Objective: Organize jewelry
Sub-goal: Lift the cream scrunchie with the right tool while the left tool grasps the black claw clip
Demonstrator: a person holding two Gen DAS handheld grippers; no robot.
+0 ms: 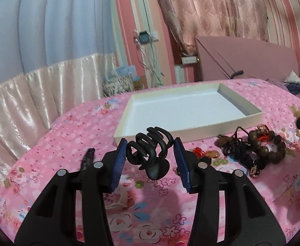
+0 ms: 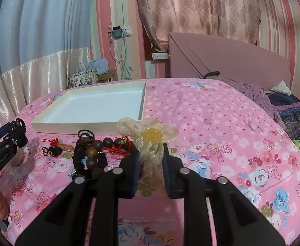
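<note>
My left gripper (image 1: 150, 149) is shut on a black claw hair clip (image 1: 150, 153) and holds it above the pink floral bedspread, just in front of the shallow white tray (image 1: 250, 120). My right gripper (image 2: 151, 151) is shut on a cream mesh flower hair piece (image 2: 148, 137) with a yellow bead centre. The white tray (image 2: 76, 128) lies ahead and left of it. A wooden bead bracelet (image 1: 271, 147) with red thread, black hair ties (image 1: 232, 145) and a red-knotted charm (image 1: 201, 152) lie on the bed between the grippers. The bracelet also shows in the right wrist view (image 2: 96, 151).
A dark slim hair clip (image 1: 87, 157) lies left of my left gripper. A pink headboard (image 2: 232, 59) stands at the back, with rumpled dark bedding (image 2: 293, 110) at the right. Curtains hang left, and a socket with cables (image 1: 148, 47) is on the wall.
</note>
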